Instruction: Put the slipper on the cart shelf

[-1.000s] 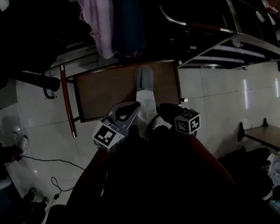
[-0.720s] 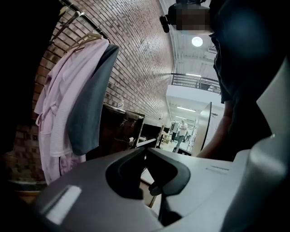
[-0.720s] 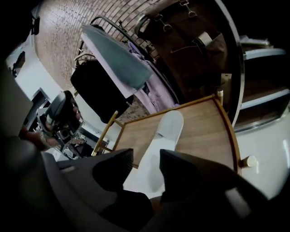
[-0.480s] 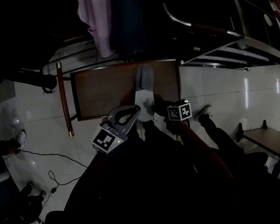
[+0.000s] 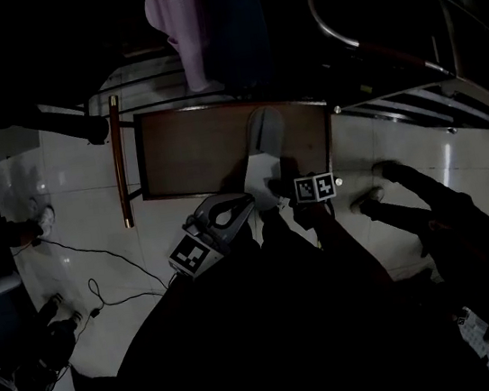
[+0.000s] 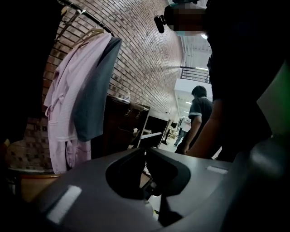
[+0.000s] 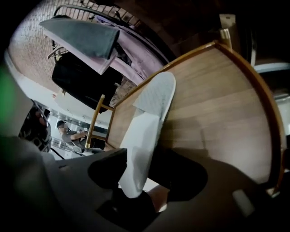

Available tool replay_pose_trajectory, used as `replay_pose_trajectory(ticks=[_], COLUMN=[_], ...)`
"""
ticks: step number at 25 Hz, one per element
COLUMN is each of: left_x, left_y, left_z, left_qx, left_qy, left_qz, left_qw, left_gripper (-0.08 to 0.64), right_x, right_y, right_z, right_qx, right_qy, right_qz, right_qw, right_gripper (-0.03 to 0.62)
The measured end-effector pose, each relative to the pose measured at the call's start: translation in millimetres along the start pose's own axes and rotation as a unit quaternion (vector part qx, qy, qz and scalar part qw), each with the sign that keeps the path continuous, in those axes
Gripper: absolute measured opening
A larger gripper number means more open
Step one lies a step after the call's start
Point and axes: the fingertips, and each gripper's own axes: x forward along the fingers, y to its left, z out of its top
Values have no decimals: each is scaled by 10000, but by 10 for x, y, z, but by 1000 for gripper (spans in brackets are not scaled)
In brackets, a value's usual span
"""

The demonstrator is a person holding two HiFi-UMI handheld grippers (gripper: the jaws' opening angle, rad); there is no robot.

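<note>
A pale grey slipper (image 5: 264, 152) lies lengthwise on the brown wooden cart shelf (image 5: 189, 157), toe pointing away from me. My right gripper (image 5: 274, 198) is at its heel. In the right gripper view the slipper (image 7: 149, 115) rests on the shelf (image 7: 217, 108) with its heel between the jaws of the right gripper (image 7: 146, 164). Those jaws have just been opening, and they stand wide without pressing it. My left gripper (image 5: 245, 202) hovers just left of the heel. Seen in its own view, the left gripper (image 6: 145, 152) is shut with nothing in it.
A pink robe (image 5: 176, 27) and a dark garment hang over the shelf's far edge. A wooden rail (image 5: 119, 163) runs along the cart's left side. A dark metal rack (image 5: 411, 88) stands right. Cables (image 5: 81, 260) trail on the white tiles. A person (image 6: 197, 113) stands farther off.
My right gripper has come down to the shelf with the slipper, and its jaws have spread off the heel. The slipper now lies flat. The left gripper has barely moved.
</note>
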Motion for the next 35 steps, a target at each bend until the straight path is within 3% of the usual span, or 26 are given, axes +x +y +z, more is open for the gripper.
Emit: replay_pose_trajectory(ticks=[8, 10, 12, 17, 26, 31, 35], left_x=[-117, -137, -147, -182, -96, 47, 91], left_y=[26, 48, 59, 49, -76, -130, -136], left_z=[-126, -145, -151, -156, -22, 198, 326], left_qx=[-138, -172, -173, -145, 163, 469, 670], left_qy=[107, 105, 93, 82, -86, -300, -461], left_qz=[172, 228, 235, 186, -117, -325, -332], left_qw=[9997, 9995, 9995, 9997, 9998, 9979, 9961], left_gripper=[15, 15, 15, 15, 8, 8, 8], right_x=[184, 222, 237, 95, -513, -951, -1279], right_y=[112, 120, 145, 266, 460, 672, 977], right_z=[-26, -43, -24, 64, 51, 191, 339], right_qx=[231, 139, 104, 23, -271, -798, -1076], right_qy=[238, 331, 313, -63, -789, -1303, -1755], right_qz=[428, 392, 430, 560, 535, 391, 548], right_qw=[9985, 9986, 9985, 9984, 9951, 9875, 9770], right_gripper=[241, 165, 129, 71, 66, 66, 66])
